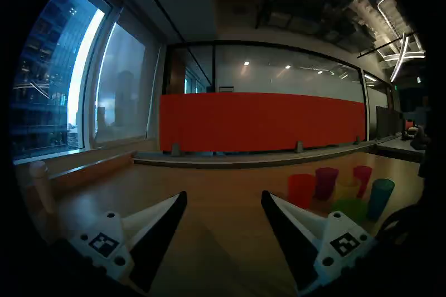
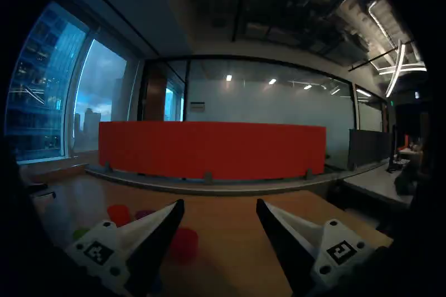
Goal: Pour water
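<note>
Wood, warm and lightly glossy, makes up the tabletop (image 1: 234,177) that both grippers hover over. The left gripper (image 1: 223,194) is held level and low and points straight across the table toward a red-orange partition (image 1: 259,121) along the far edge. Its two fingers (image 1: 161,224) are spread wide, with bare wood showing in the gap and nothing clasped between them.

The cups (image 1: 334,191) stand in a tight cluster ahead and to the right of that gripper, just beyond its right finger and apart from it. They are an orange-red cup (image 1: 301,190), a purple cup (image 1: 326,183), a yellow cup (image 1: 347,188), a pink cup (image 1: 362,179), a teal cup (image 1: 381,198) and a green cup (image 1: 350,208). All are upright and packed close. Whether they touch one another, or hold anything, cannot be told.

The right gripper (image 2: 219,202) is held the same way, level and facing the partition (image 2: 212,149) head-on. Its fingers (image 2: 156,235) are parted as widely as the left gripper's and hold nothing. In the right gripper view the cups (image 2: 184,244) sit low on the left, partly hidden behind its left finger, and one pinkish cup shows in the gap just beside that finger. The table (image 2: 234,224) runs bare ahead of the gap.

Tall windows (image 1: 120,91) at the left show a dusky blue sky.
</note>
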